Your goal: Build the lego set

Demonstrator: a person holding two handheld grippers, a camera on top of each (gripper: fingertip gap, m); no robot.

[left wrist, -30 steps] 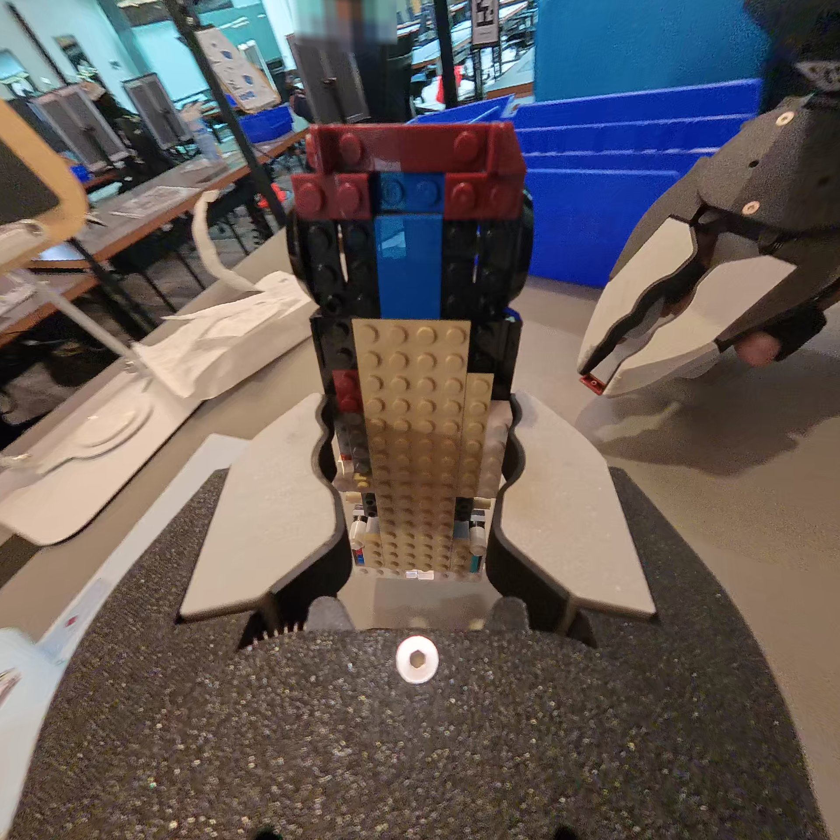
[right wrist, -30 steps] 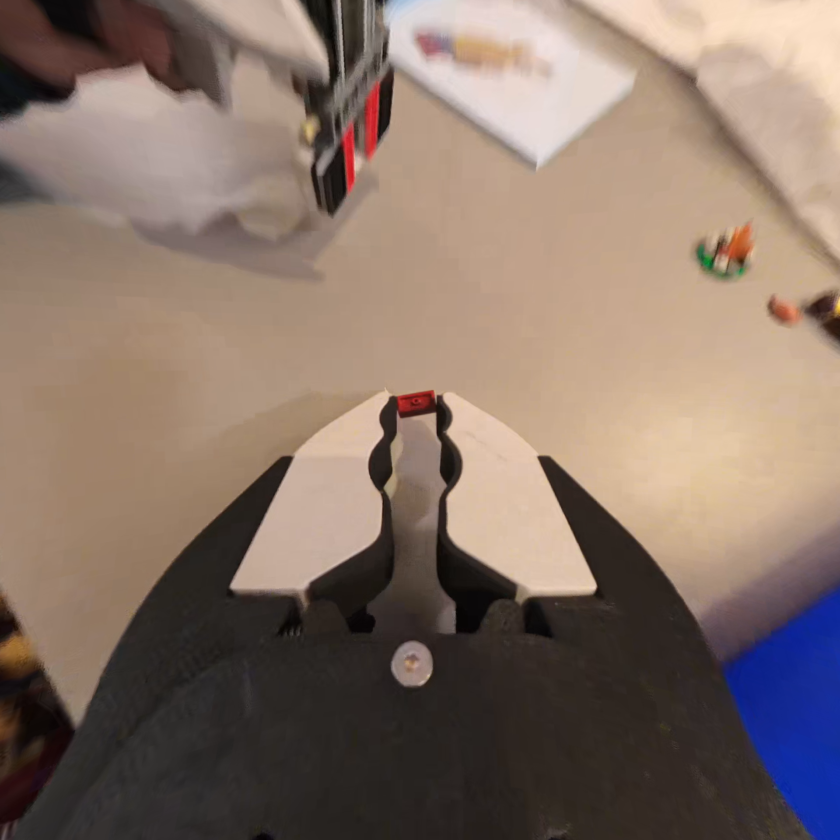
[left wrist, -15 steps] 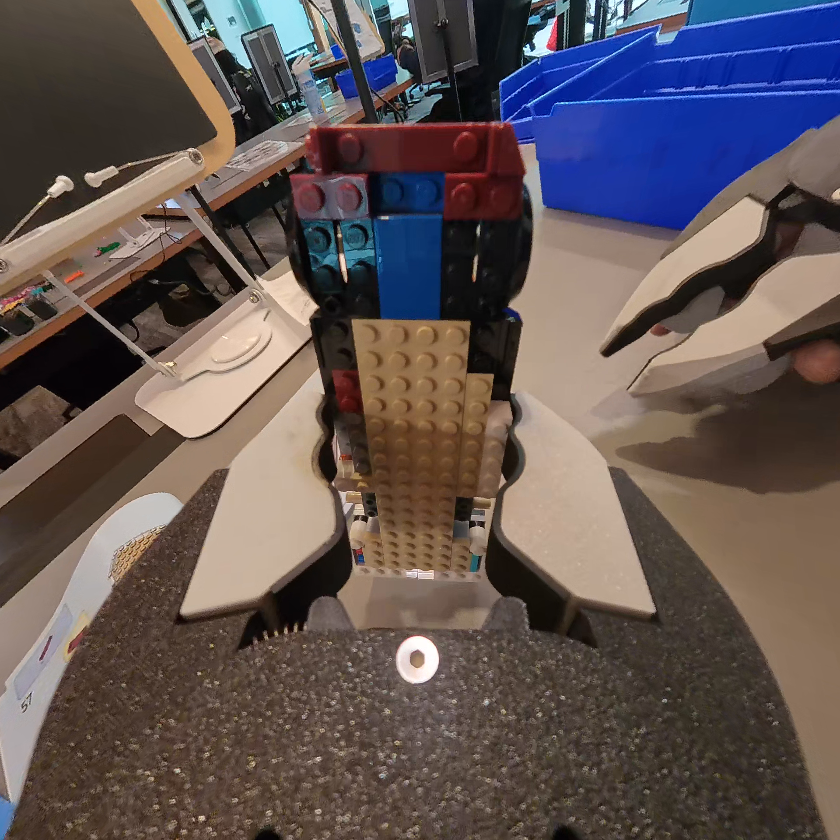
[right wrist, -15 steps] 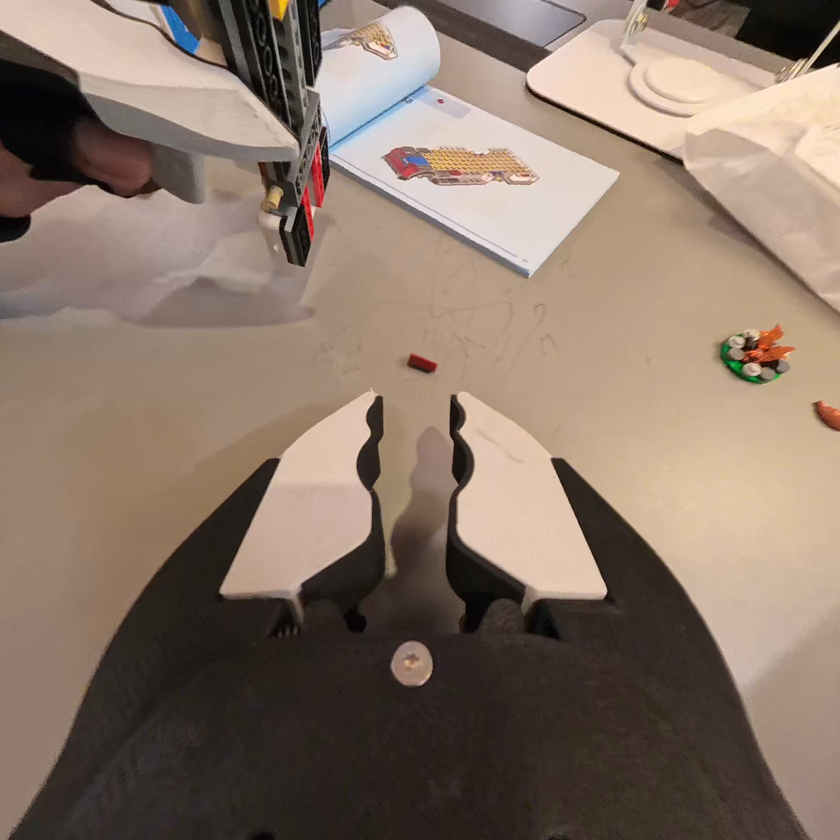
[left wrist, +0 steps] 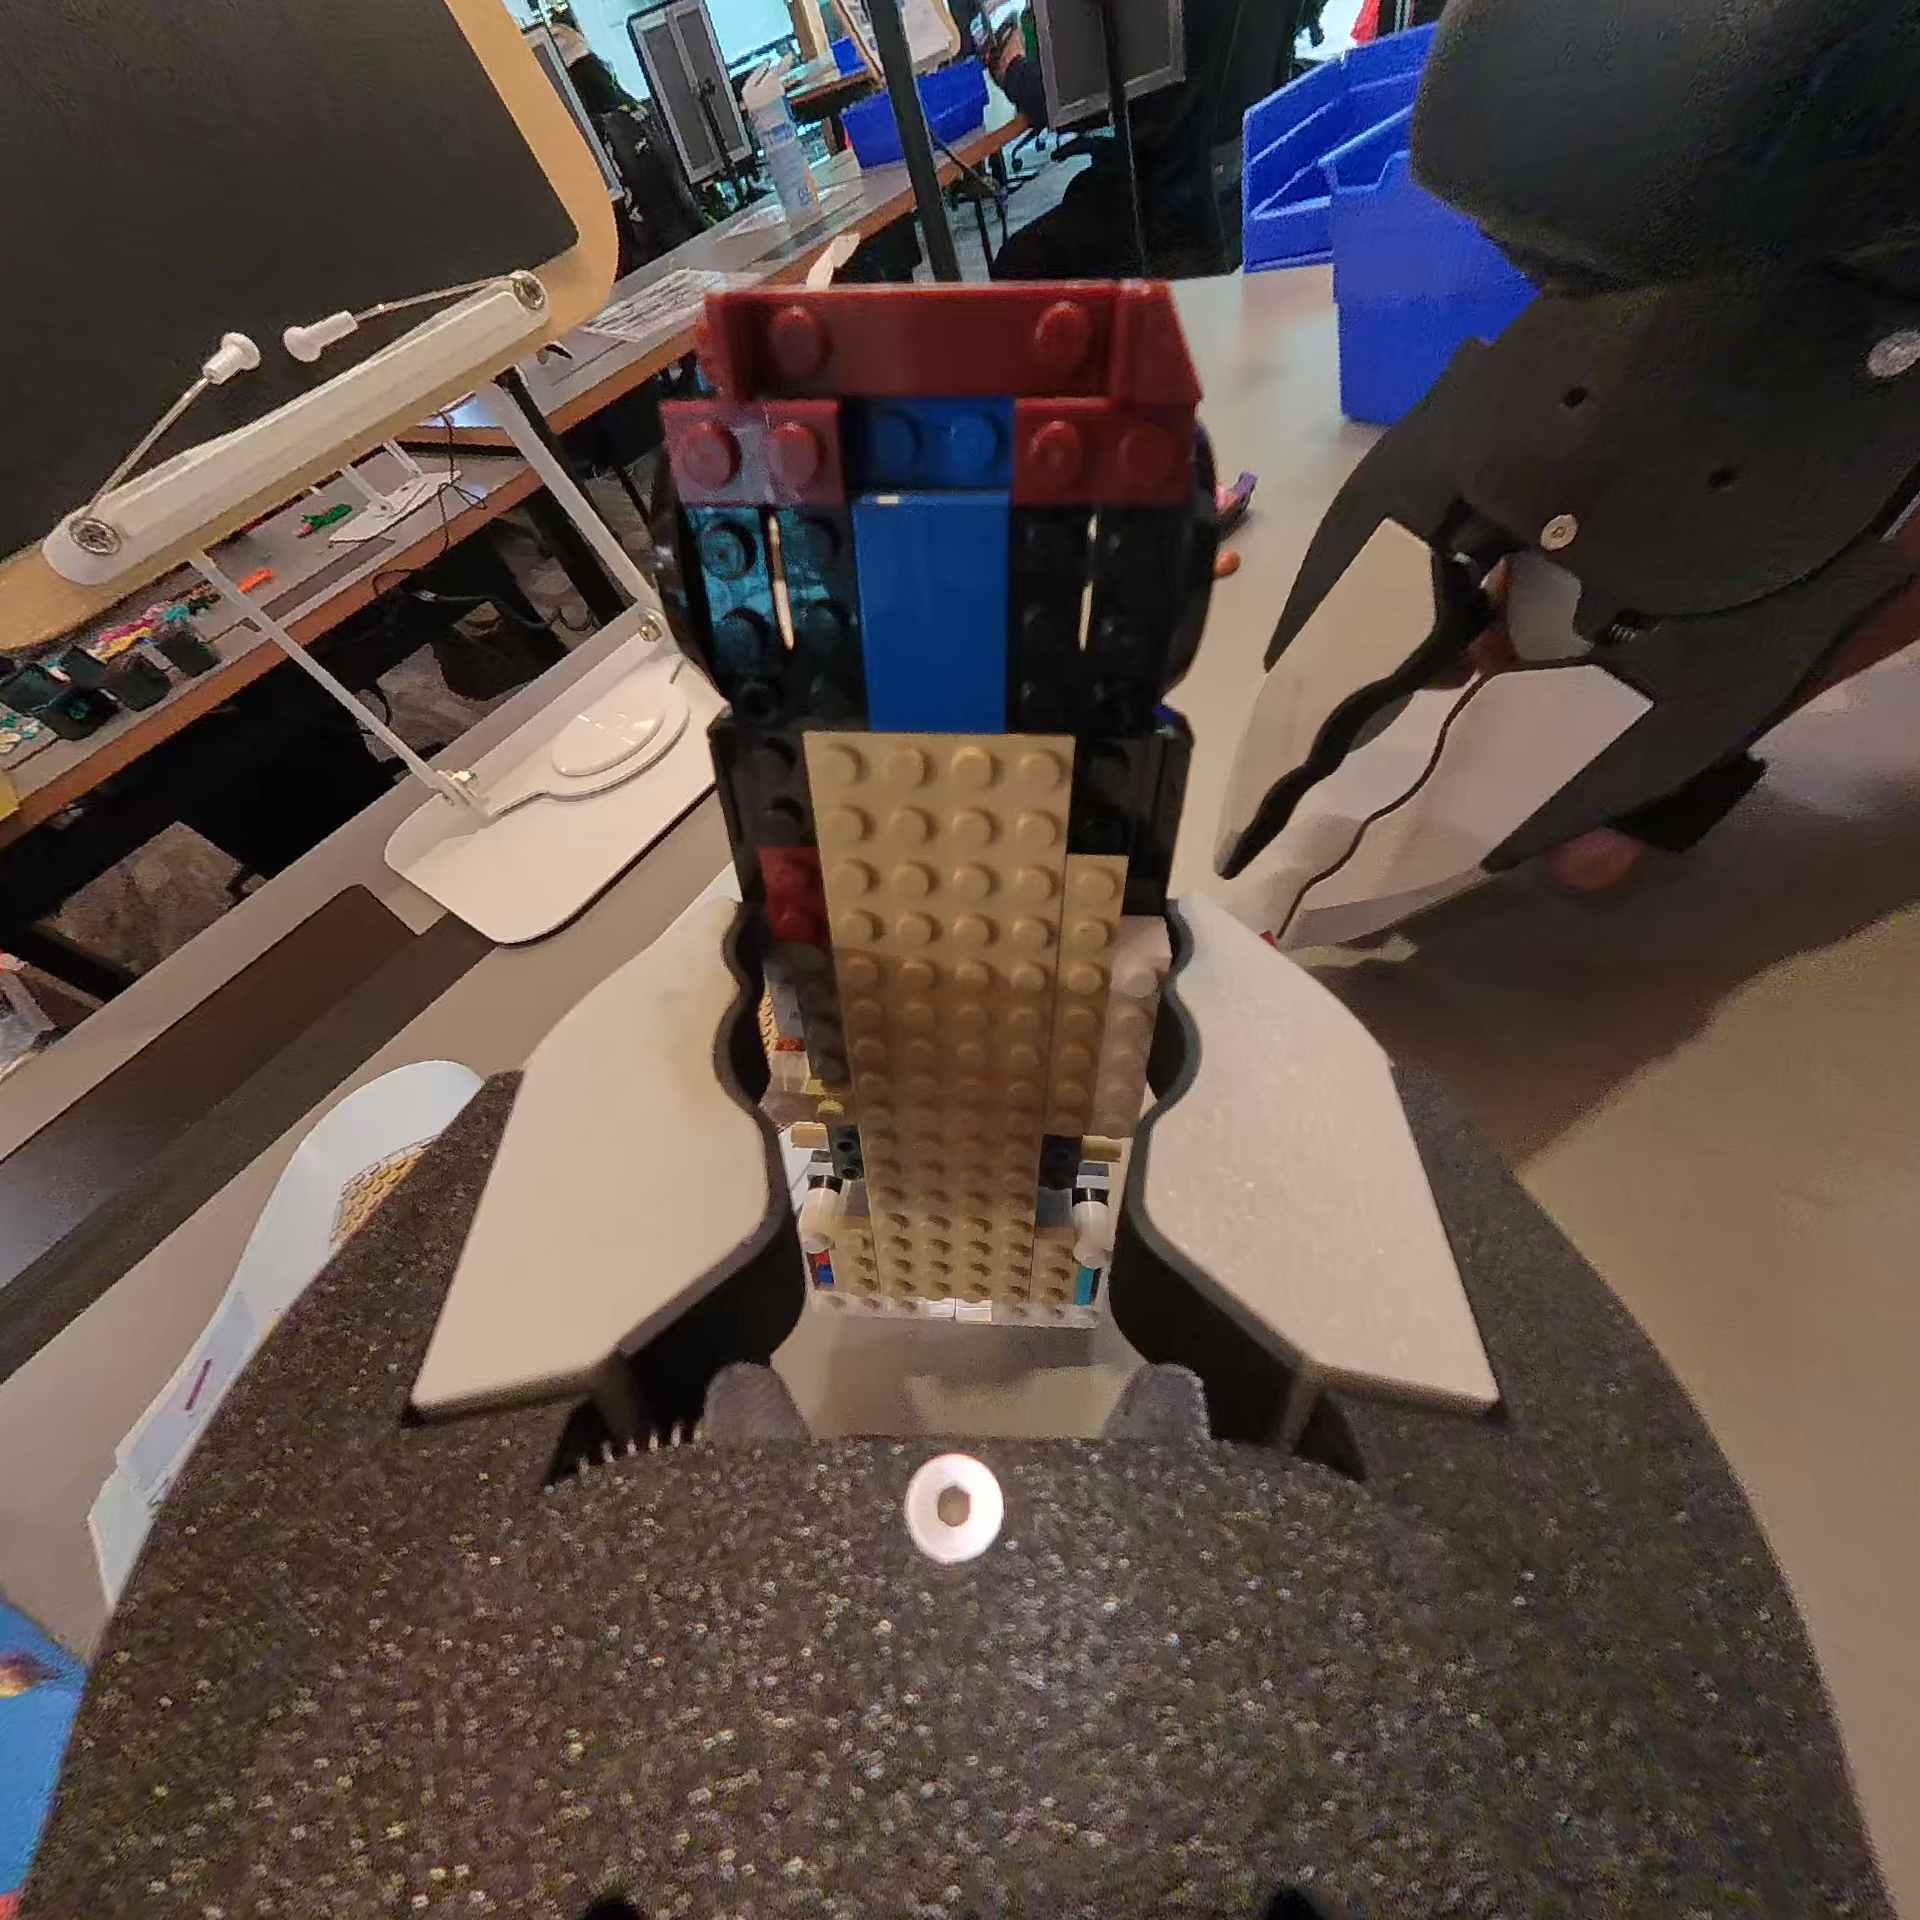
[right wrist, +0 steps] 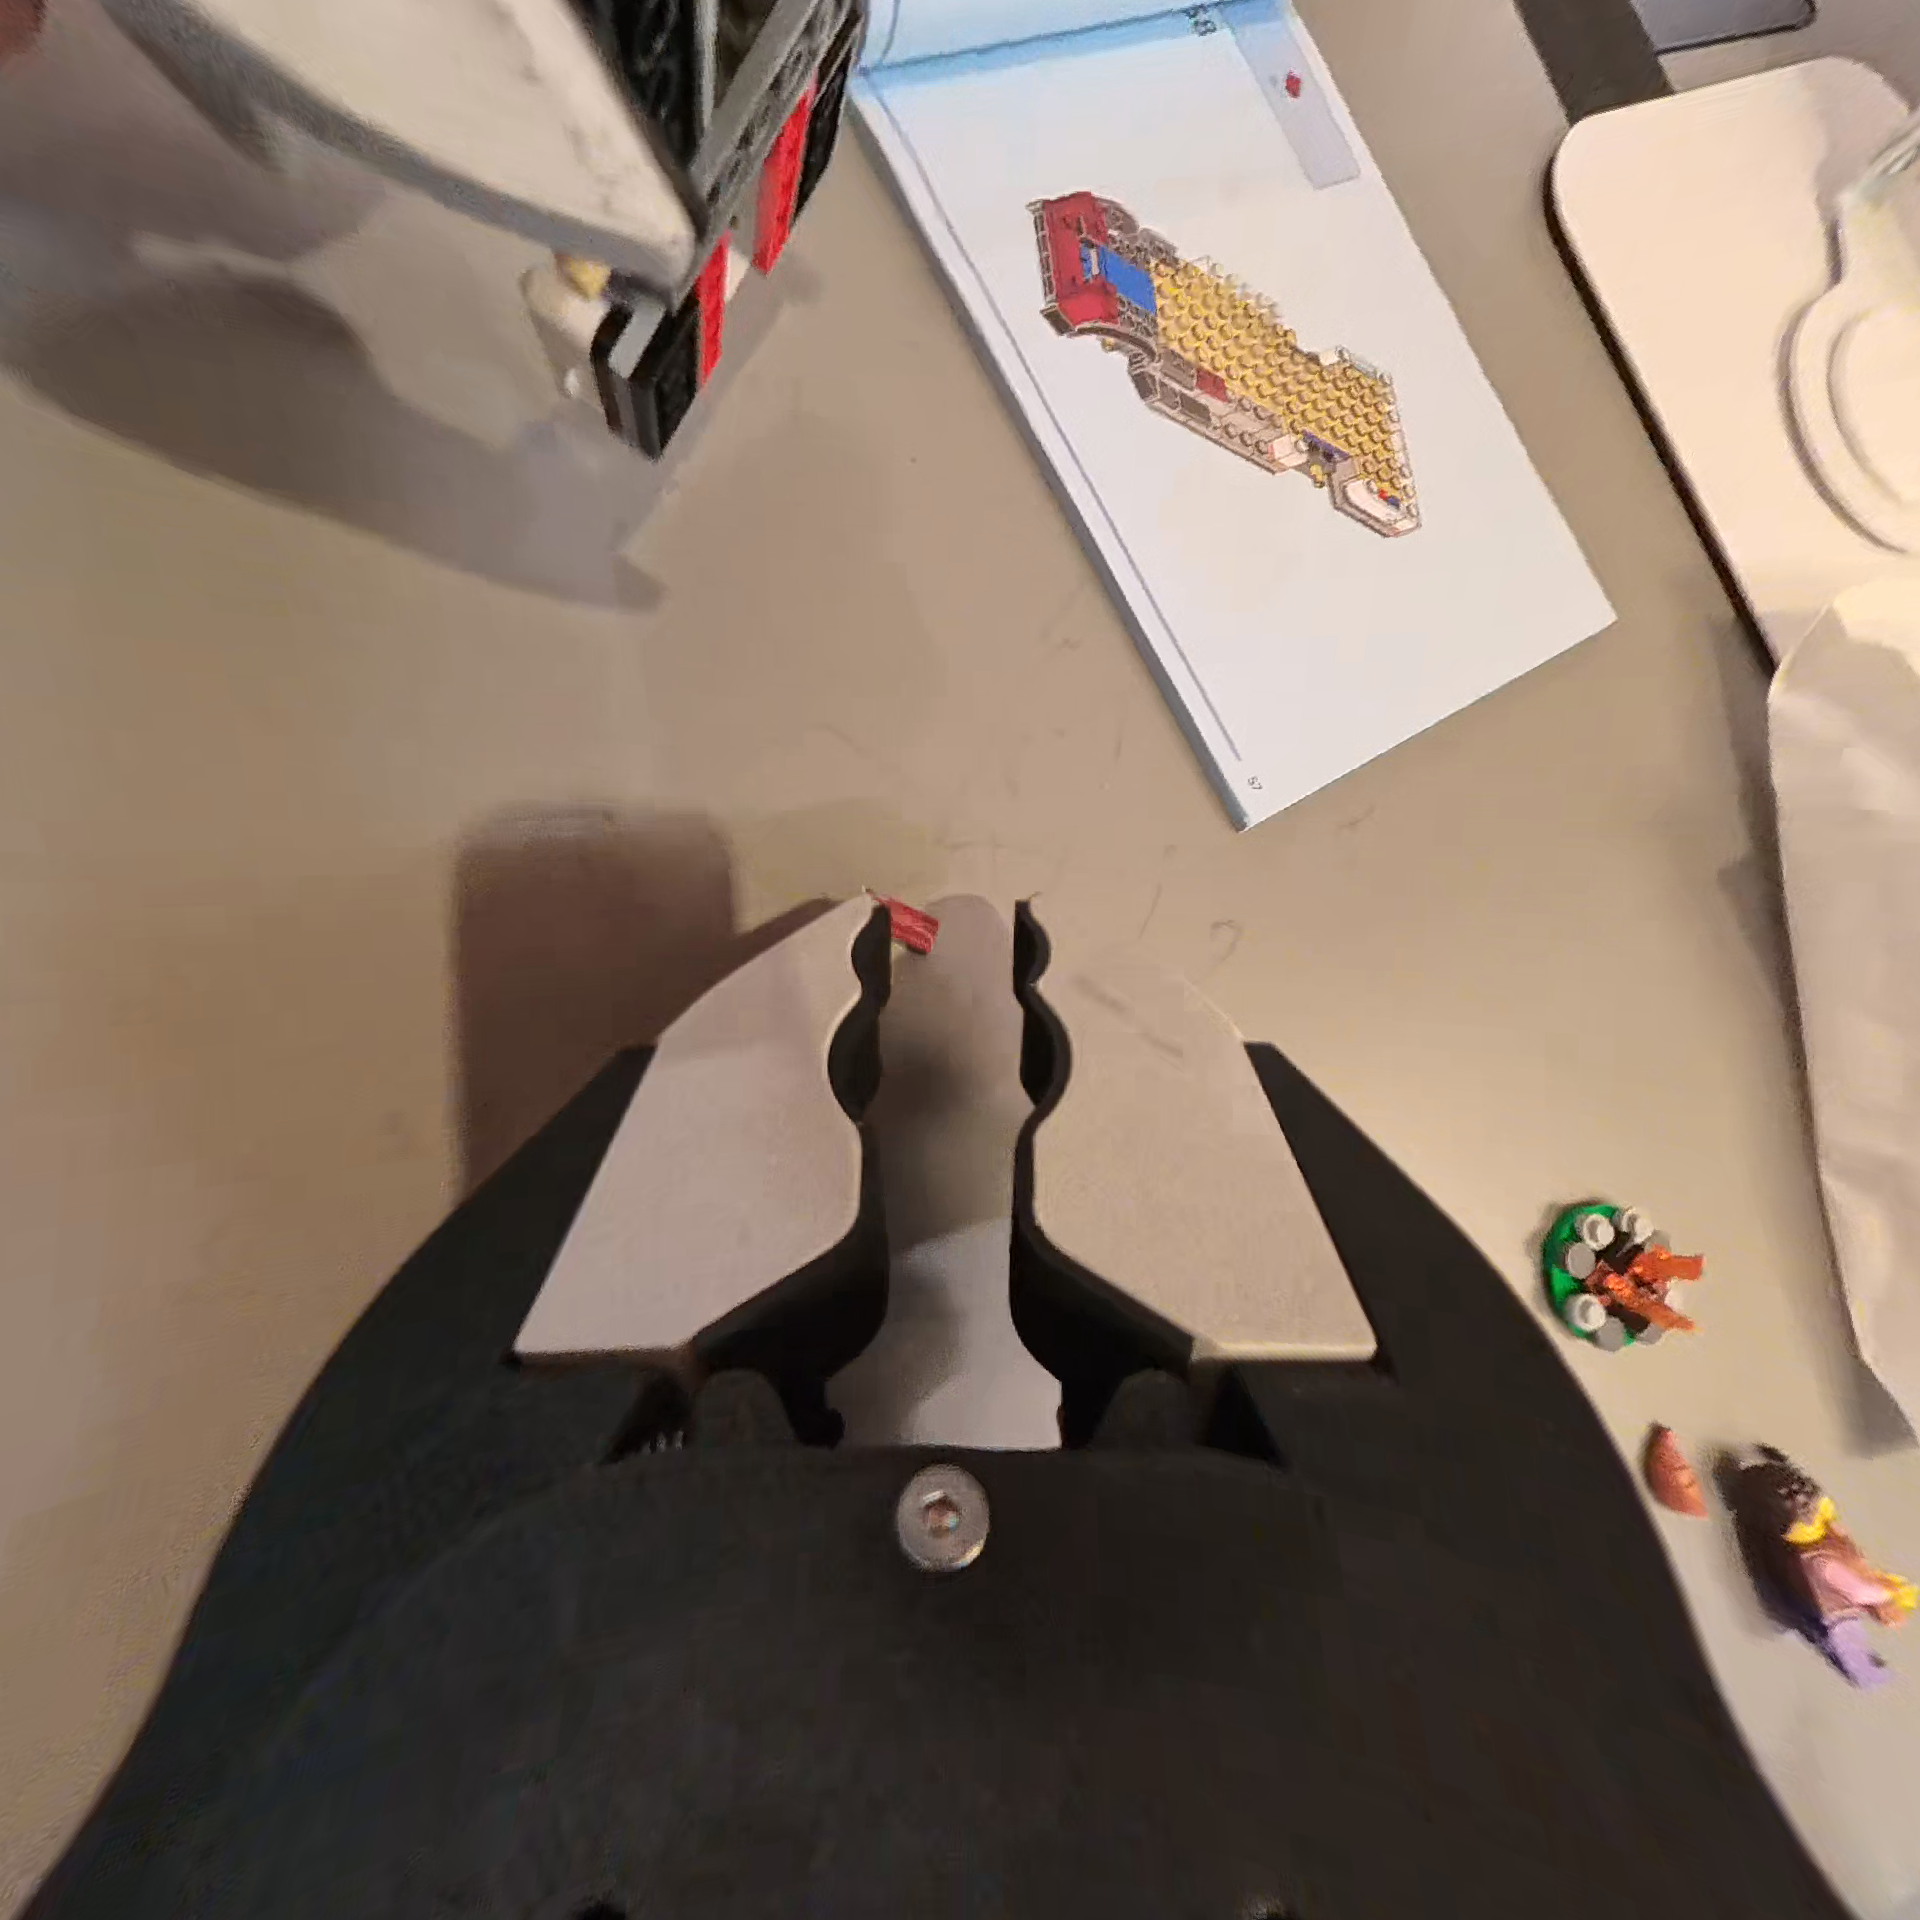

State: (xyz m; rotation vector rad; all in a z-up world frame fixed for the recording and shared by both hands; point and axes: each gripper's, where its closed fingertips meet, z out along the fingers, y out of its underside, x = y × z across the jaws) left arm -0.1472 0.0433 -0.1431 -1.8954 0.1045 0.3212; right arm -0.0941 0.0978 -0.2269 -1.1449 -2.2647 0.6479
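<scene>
Left wrist view: my left tongs [left wrist: 956, 1039] are clamped on the long brick model [left wrist: 940, 831], both pads hard against its sides near the tan studded end, the dark red and blue end jutting forward in the air. I'd judge it light and rigid but prone to snapping apart at the seams, so a hold low on the solid tan deck suits it. The right tongs [left wrist: 1382, 894] hang just beside, tips down at the worktop [left wrist: 1714, 1195]. Blue bins [left wrist: 1413, 281] and other desks sit behind.

Right wrist view: my right tongs [right wrist: 940, 920] are parted, with a tiny red piece [right wrist: 912, 925] against the left fingertip [right wrist: 868, 909] and clear of the other, so not gripped. Small, slick, easy to flick away, I reckon. The worktop is smooth and beige; an open instruction booklet [right wrist: 1247, 416], a green round piece [right wrist: 1605, 1288] and a minifigure [right wrist: 1813, 1558] lie well apart.
</scene>
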